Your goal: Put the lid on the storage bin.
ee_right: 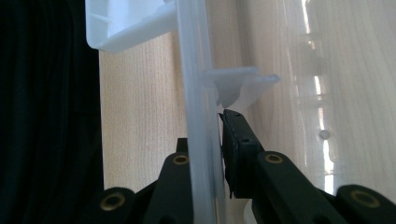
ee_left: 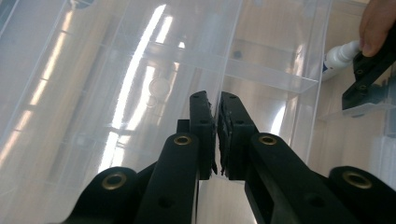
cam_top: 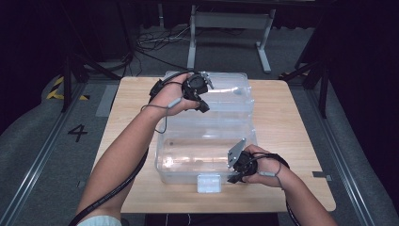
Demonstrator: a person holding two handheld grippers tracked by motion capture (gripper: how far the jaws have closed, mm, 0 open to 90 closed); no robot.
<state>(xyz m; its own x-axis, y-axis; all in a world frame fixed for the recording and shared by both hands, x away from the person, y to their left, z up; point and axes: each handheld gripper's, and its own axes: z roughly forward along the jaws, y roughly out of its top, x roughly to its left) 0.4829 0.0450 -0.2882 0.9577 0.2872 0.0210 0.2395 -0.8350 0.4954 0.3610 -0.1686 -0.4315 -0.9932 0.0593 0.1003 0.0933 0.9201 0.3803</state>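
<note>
The clear, see-through plastic storage box (cam_top: pixel 207 136) sits in the middle of the pale wooden surface (cam_top: pixel 291 127), its long axis running from the near edge to the far edge, with its white latch (cam_top: pixel 208 182) pointing towards the person.

The right tongs (ee_right: pixel 210 140) pinch the thin wall or rim at the box's near right corner, the plastic sandwiched between the two black jaws. The left tongs (ee_left: pixel 215 135), up at the far left of the box, are pressed almost together; a thin edge may lie between them, though that is hard to tell through the glare.

The main risk, I judge, is slip: the plastic is thin, smooth and flexible, and each grip takes only a narrow edge. If one hand lifts or pulls ahead of the other, the box could twist, bow, and spring free. An uneven pull could also skate the light box across the surface towards an edge.
</note>
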